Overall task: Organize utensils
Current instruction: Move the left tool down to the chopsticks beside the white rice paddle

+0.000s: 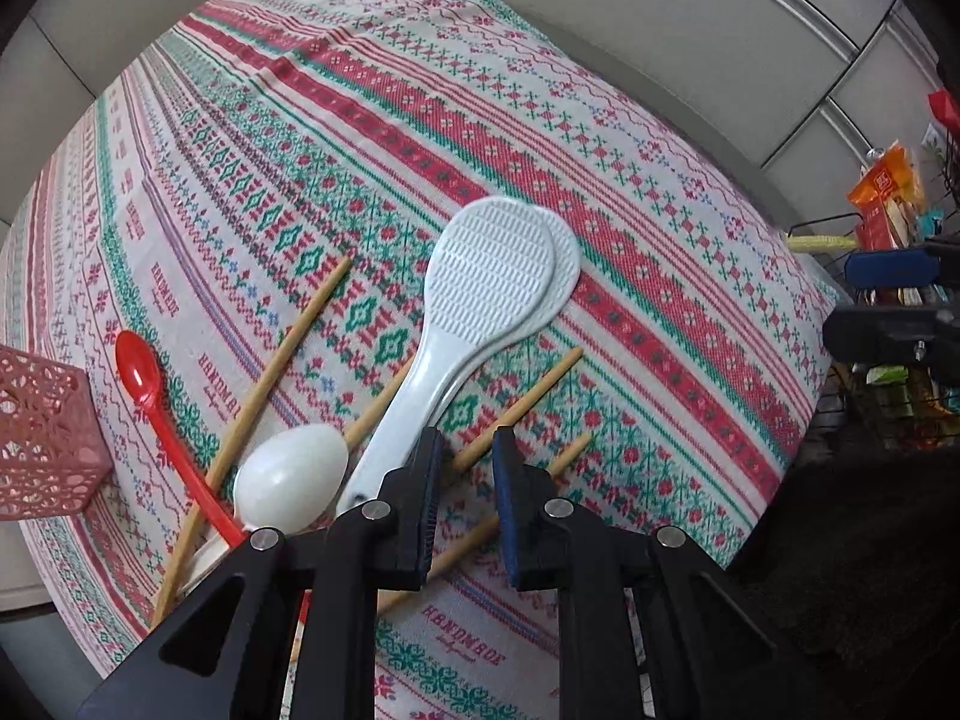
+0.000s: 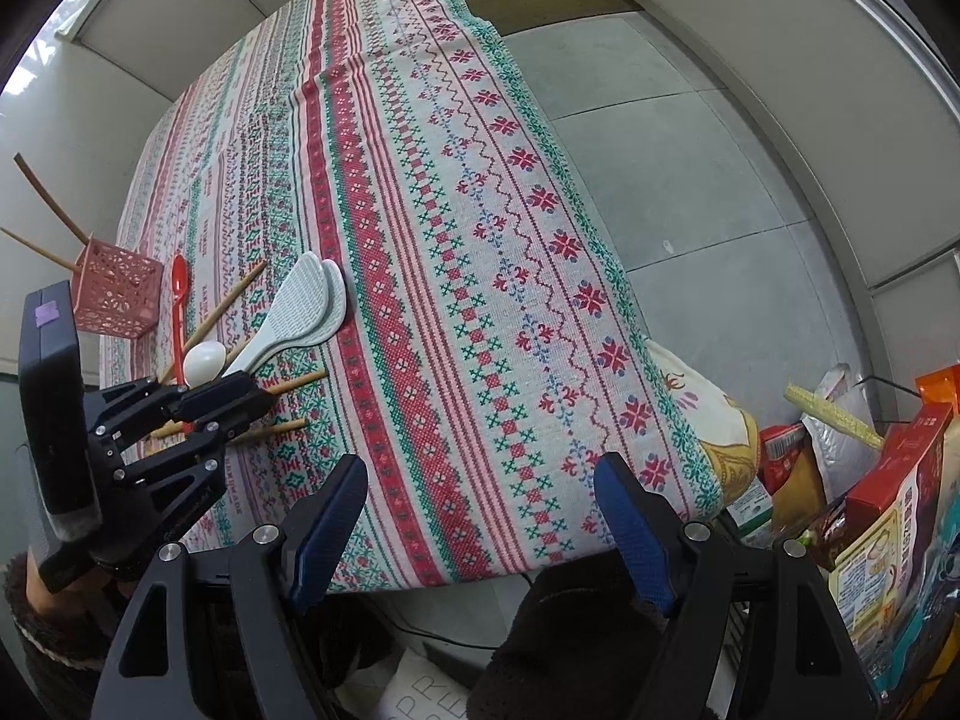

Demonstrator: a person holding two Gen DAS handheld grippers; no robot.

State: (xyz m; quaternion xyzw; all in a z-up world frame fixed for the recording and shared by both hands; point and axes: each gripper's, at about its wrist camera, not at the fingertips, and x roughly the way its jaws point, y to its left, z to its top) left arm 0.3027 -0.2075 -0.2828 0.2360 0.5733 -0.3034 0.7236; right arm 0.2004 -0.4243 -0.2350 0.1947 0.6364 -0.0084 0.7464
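Note:
Utensils lie in a loose pile on the patterned tablecloth [image 1: 540,138]. Two stacked white rice paddles [image 1: 480,282], a white spoon [image 1: 291,477], a red spoon [image 1: 141,372] and several wooden chopsticks [image 1: 288,348] show in the left wrist view. My left gripper [image 1: 468,450] is open, its jaws a narrow gap apart, low over the chopsticks beside the paddle handles, holding nothing. A pink lattice holder [image 2: 117,294] stands left of the pile with two chopsticks [image 2: 51,198] in it. My right gripper [image 2: 480,480] is wide open and empty over the table's near edge. The left gripper [image 2: 240,405] also shows there.
The table's right edge drops to a grey tiled floor [image 2: 690,180]. A wire rack with food boxes and packets [image 2: 888,480] stands at the right. A cushion [image 2: 714,408] lies by the table corner. The holder [image 1: 42,432] sits at the far left.

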